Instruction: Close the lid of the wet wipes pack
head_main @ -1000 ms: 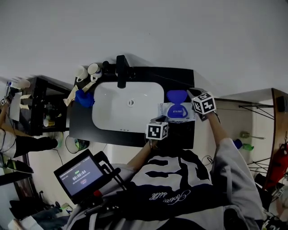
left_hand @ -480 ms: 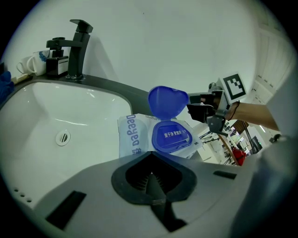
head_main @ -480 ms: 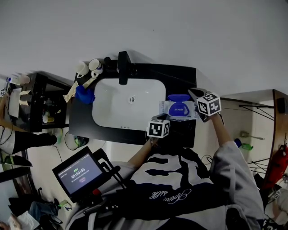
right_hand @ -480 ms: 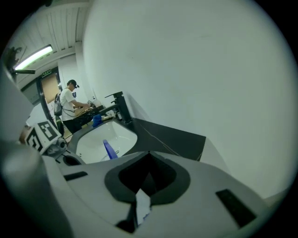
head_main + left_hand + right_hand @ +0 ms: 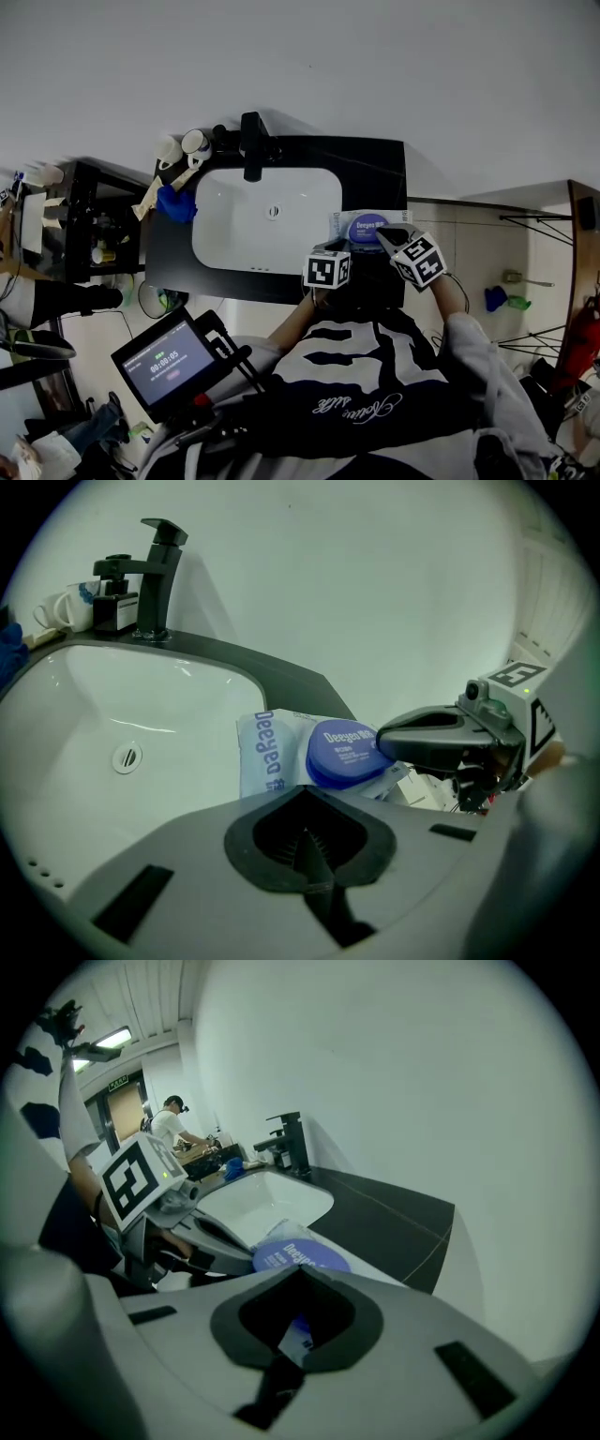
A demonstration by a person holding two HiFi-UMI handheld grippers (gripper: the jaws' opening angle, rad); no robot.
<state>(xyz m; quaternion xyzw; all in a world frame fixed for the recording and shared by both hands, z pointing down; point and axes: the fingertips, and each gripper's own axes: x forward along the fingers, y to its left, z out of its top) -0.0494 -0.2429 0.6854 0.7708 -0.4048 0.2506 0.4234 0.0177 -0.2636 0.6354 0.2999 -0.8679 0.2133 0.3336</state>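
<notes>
jaws of the left gripper [image 5: 307, 850] are pressed together with nothing between them. jaws of the right gripper [image 5: 286, 1358] are likewise together.

head view: both forearms reach forward over the near edge of a black countertop [image 5: 370, 164]. the left gripper sits at the near right corner of the white sink basin [image 5: 225, 202]. the right gripper is angled in from the right, its tip on the wet wipes pack [image 5: 342, 225]. the pack lies flat on the countertop just right of the basin, with its blue lid [image 5: 366, 225] facing up. a black faucet [image 5: 251, 148] stands at the far rim, and mugs [image 5: 192, 143] stand to its left. a dark shelf unit [image 5: 84, 216] stands further left, and a lit screen [image 5: 167, 363] is mounted near the person's body. a plain light wall [image 5: 375, 56] rises behind the countertop.

left gripper view: the pack lies just beyond the closed jaws, apart from them. the lid lies flat on the pack. the right gripper's tip touches the lid's right edge.

right gripper view: the pack lies directly under and ahead of the jaws, and part of it shows through the opening around them. the left gripper points in from the left, near the pack. a person [image 5: 173, 1127] stands far off at the left.
</notes>
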